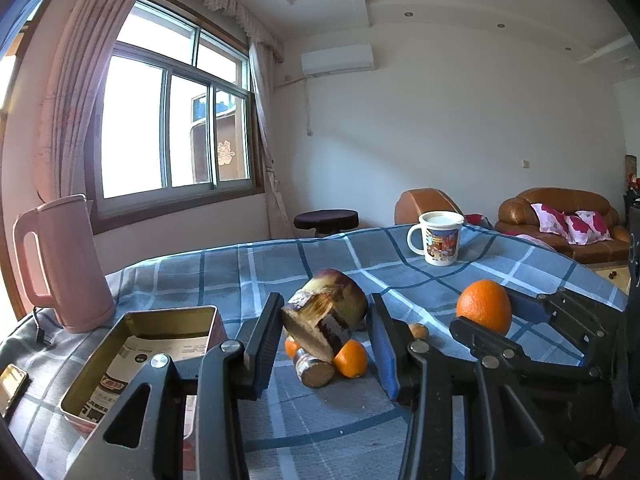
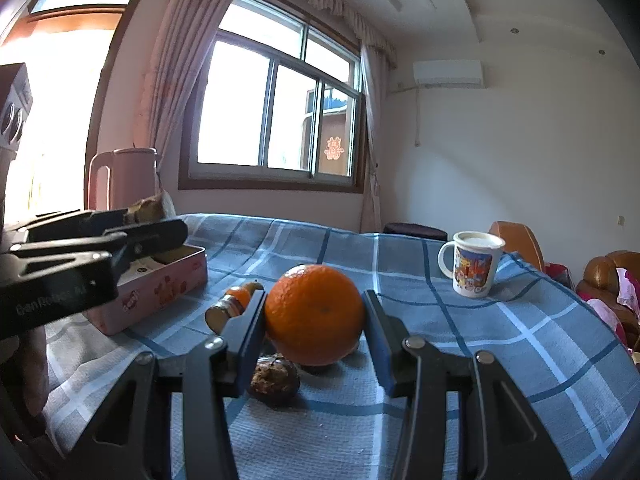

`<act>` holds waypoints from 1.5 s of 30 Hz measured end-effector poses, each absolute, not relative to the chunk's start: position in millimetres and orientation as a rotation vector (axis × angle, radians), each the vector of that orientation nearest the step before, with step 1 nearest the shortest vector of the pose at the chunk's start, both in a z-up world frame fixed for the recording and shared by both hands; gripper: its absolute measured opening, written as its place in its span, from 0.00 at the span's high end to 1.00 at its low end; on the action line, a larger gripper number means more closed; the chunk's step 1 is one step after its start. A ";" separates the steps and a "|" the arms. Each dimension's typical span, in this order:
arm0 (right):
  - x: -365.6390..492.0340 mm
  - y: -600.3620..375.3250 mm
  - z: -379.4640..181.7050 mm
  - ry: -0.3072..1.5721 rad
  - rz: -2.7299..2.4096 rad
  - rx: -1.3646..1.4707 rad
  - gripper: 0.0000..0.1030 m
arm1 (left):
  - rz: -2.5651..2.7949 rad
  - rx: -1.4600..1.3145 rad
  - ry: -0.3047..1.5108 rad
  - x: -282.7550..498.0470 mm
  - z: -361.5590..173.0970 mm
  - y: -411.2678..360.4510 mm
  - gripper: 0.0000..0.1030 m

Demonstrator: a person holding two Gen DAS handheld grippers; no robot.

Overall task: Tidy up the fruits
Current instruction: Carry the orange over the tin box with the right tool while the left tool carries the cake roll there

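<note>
Both grippers hold fruit above the table: left gripper clamps a sugarcane piece, right gripper an orange. Tin holds no fruit; loose pieces remain.

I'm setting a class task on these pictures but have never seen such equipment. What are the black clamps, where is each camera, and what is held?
No robot: a person holds a clamp-like gripper in each hand, each with a wide-angle camera looking along its jaws. One picture is from the left gripper, shut on a sugarcane chunk; the other from the right gripper, shut on an orange. On the checked tablecloth lie another cane piece, small oranges, an open pink tin, a kettle and a mug.
</note>
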State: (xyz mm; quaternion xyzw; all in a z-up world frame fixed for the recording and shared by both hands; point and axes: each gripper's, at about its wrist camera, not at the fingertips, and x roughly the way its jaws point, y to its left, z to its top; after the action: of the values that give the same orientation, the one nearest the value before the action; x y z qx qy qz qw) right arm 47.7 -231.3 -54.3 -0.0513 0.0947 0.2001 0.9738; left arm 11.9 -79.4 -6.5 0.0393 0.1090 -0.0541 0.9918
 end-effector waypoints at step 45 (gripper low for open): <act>95.3 -94.5 -3.1 0.299 0.669 -0.269 0.52 | 0.091 0.043 0.373 49.7 -5.7 33.5 0.57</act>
State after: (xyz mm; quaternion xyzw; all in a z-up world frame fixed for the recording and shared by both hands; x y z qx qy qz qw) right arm 95.3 -94.5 -3.1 -0.1309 0.1455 0.3261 0.9248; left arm 49.7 33.5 -5.7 0.0213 0.1855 0.0451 0.9814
